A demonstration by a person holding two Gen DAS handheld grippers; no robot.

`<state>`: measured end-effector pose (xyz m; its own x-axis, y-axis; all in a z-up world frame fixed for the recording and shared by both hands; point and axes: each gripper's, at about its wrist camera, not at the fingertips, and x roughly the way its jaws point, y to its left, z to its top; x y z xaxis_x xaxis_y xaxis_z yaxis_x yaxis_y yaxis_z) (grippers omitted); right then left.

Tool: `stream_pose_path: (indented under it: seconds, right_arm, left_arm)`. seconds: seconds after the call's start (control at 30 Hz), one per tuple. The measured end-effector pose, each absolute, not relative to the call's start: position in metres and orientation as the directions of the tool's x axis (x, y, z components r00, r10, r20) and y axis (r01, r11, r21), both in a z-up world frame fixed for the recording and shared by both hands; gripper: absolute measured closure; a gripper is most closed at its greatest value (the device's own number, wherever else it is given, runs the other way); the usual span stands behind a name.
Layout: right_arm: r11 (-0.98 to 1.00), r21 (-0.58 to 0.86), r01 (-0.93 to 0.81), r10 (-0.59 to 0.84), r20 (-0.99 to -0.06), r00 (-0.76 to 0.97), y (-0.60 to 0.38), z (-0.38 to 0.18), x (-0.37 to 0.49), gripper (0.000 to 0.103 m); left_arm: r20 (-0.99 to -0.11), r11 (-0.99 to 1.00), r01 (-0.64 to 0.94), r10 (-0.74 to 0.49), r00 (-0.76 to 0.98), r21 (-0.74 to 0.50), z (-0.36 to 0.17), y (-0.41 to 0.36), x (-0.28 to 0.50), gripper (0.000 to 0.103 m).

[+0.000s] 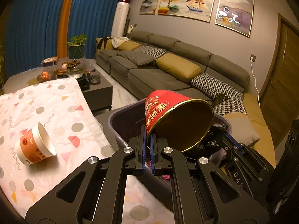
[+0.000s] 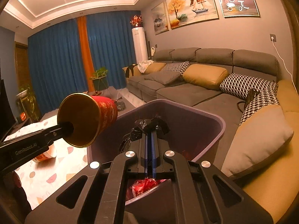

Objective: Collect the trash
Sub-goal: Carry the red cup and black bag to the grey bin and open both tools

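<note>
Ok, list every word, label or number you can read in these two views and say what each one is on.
"GemRobot.AI": on the side of the left gripper, seen in the right wrist view.
"DAS": on the body of the right gripper, seen in the left wrist view; the rest is cut off.
Red cup: gold characters, too distorted to read.
White and orange cup: dark characters, too blurred to read.
Box on the coffee table: too small to read.

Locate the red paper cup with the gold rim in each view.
Left wrist: red paper cup with the gold rim centre right, pinched at its rim.
Right wrist: same cup centre left, mouth toward camera.
Shared landmark: purple plastic bin beneath.
</note>
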<state>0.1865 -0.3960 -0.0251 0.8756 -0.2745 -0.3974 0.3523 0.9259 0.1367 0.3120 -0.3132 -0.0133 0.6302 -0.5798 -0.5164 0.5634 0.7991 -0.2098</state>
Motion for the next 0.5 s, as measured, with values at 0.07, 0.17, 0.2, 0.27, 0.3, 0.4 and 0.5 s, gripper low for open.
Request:
stream_pose_path:
  seconds: [0.07, 0.17, 0.2, 0.27, 0.3, 0.4, 0.5]
  right_arm:
    - [0.927, 0.135, 0.349, -0.271, -0.401, 0.875, -0.397, -0.025, 0.189, 0.099]
    - [0.927, 0.138, 0.348, -0.269, -0.402, 0.875, -0.400, -0.025, 0.189, 0.099]
    - [0.927, 0.137, 0.349, -0.270, -0.401, 0.875, -0.398, -0.026, 0.188, 0.099]
    - [0.927, 0.138, 0.350, -0.269, -0.406, 0.874, -0.400, -0.026, 0.189, 0.099]
    - [0.926, 0.139, 0.350, -0.268, -0.409, 0.872, -0.400, -0.027, 0.189, 0.098]
    - [0.926, 0.137, 0.352, -0.269, -0.414, 0.870, -0.401, -0.027, 0.191, 0.097]
    - [0.926, 0.136, 0.352, -0.269, -0.418, 0.868, -0.400, -0.028, 0.191, 0.087]
  left_arm:
    - [-0.520, 0.799, 0.562, -0.580, 0.627, -0.213, -0.015, -0.314, 0.313, 0.100]
    - [-0.524, 0.796, 0.564, -0.583, 0.621, -0.218, -0.016, -0.316, 0.314, 0.100]
    - [-0.526, 0.795, 0.565, -0.584, 0.618, -0.219, -0.017, -0.316, 0.314, 0.100]
    - [-0.529, 0.792, 0.569, -0.587, 0.613, -0.220, -0.018, -0.318, 0.316, 0.100]
    - [-0.530, 0.791, 0.571, -0.588, 0.611, -0.218, -0.019, -0.320, 0.315, 0.100]
    - [-0.535, 0.789, 0.573, -0.590, 0.605, -0.222, -0.022, -0.322, 0.317, 0.100]
    - [-0.540, 0.787, 0.574, -0.591, 0.599, -0.225, -0.024, -0.325, 0.317, 0.100]
